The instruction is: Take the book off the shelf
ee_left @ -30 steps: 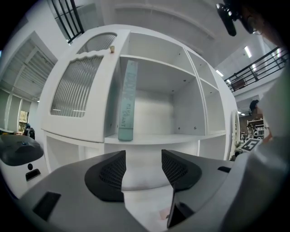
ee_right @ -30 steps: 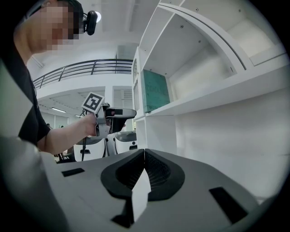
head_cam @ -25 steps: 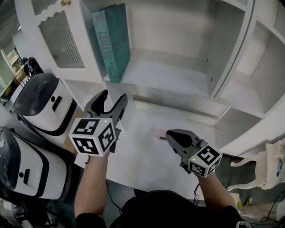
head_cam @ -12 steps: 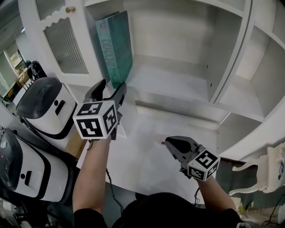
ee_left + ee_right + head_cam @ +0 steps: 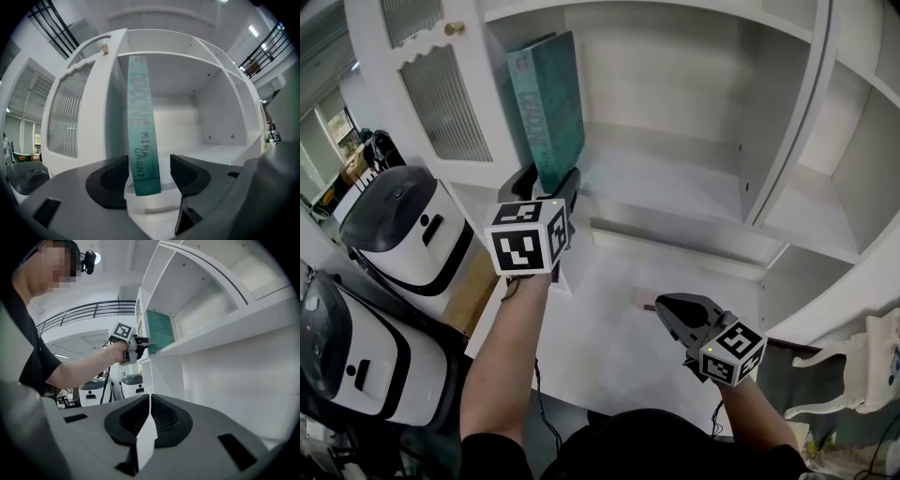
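At the back, above the tabletop [image 5: 600,323]: white shelf unit [image 5: 675,178], open-fronted, several compartments.
Left of it: cupboard door [image 5: 441,103], ribbed glass panel, small brass knob [image 5: 453,28] at its top.
Lower left, beside the tabletop: two white-and-black machines [image 5: 403,225], type not determinable.
Item: teal hardback book [image 5: 546,103], upright at the far left of the shelf compartment, against its side wall, spine facing out; author's name printed down the spine.
Left gripper [image 5: 549,180]: raised to the book's lower end and pointing level at it. Its fingers [image 5: 112,180] have just been opening and stand wide apart, one on each side of the spine, a gap showing at both sides; no hold on the book.
Right gripper [image 5: 667,305]: low over the tabletop, well apart from the book, fingers [image 5: 164,416] pressed together with nothing held.
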Tool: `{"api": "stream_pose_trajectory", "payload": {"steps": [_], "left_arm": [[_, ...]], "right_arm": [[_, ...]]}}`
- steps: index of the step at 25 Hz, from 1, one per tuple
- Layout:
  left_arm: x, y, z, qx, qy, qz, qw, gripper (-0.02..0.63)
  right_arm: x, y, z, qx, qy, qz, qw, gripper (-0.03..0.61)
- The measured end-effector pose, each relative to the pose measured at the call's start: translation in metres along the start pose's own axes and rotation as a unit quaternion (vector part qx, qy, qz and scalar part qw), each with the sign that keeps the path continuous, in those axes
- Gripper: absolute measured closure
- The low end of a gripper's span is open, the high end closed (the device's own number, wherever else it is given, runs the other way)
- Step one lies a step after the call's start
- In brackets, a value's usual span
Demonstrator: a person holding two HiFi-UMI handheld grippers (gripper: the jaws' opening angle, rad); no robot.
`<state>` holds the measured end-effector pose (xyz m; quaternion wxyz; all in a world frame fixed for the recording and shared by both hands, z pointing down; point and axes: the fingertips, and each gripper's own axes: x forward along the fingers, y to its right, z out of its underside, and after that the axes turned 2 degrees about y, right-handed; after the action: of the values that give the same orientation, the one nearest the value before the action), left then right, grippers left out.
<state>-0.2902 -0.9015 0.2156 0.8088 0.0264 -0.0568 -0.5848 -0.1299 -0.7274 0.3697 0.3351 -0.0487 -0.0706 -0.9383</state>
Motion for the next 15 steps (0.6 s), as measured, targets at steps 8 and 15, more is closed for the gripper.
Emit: {"api": "stream_pose_trajectory", "payload": {"steps": [8, 15], "left_arm": [[-0.003, -0.004, 0.007, -0.013, 0.0, 0.001, 0.9999, 0.439], [-0.023, 0.006, 0.002, -0.008, 0.014, 0.002, 0.9999, 0.426]], "right_arm": [[-0.002, 0.001, 0.003, 0.009, 0.001, -0.003, 1.0, 0.565], [0.001, 0.0, 0.01, 0.015, -0.005, -0.006, 1.0, 0.565]]}}
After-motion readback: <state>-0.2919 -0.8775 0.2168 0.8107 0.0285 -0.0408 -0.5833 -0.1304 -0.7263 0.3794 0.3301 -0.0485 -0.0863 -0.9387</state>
